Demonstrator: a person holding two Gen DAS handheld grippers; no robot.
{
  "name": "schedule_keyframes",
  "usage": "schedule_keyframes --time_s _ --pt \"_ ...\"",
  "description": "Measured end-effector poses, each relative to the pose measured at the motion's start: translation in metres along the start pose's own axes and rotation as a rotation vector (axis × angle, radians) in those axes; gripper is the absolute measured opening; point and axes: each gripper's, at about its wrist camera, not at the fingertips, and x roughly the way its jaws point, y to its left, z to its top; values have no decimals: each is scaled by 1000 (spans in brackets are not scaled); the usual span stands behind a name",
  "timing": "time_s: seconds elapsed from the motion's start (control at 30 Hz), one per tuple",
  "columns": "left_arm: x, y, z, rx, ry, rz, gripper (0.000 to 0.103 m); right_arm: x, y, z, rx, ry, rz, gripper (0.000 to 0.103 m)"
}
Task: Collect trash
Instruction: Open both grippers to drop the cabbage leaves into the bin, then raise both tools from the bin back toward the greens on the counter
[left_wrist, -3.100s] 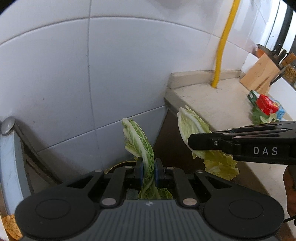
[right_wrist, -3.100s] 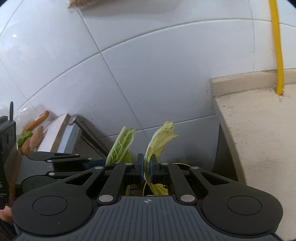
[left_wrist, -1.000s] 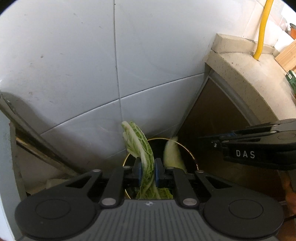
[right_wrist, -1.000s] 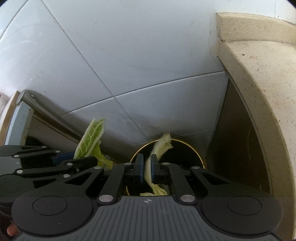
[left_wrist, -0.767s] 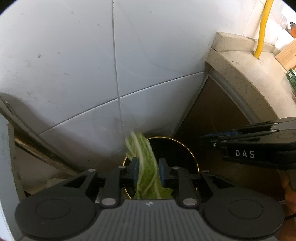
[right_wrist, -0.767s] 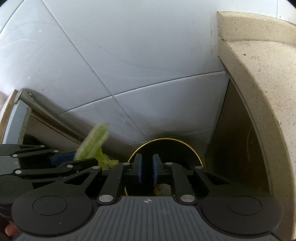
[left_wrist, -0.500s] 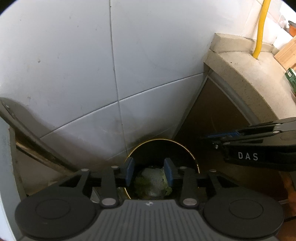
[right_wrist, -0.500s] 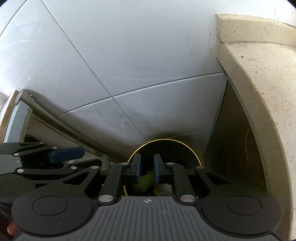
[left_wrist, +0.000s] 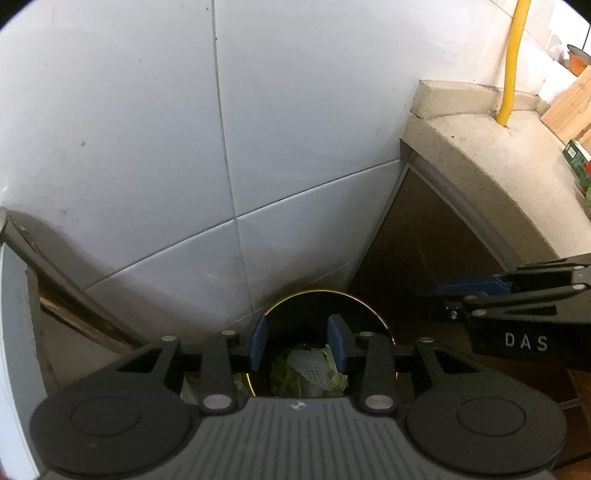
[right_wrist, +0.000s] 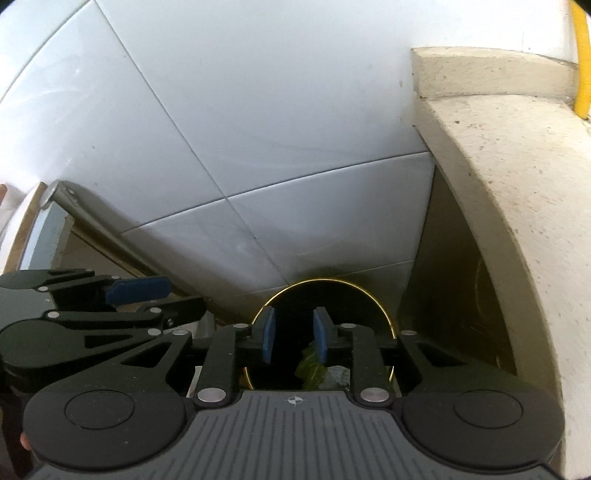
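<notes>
Both cabbage leaves (left_wrist: 308, 373) dropped into bin (left_wrist: 373, 314); L tongs (left_wrist: 299, 341) parted, empty; R tongs (right_wrist: 293, 334) opening, empty.

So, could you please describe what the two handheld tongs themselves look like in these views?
Both are matte black plastic. The left tongs and right tongs each have two linkage arms with silver rivets, blue pads on the inner fingertips, a ribbed grey body between two round black discs, and a small crosshair mark. Seen side-on, the right one shows white "DAS" lettering. No cables are visible.
</notes>
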Motion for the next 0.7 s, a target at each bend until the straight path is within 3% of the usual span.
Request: schedule_keyframes --time_s 0.7 --pt "-7 -9 0 42 -36 20 32 -37 3 -24 15 -65 -46 52"
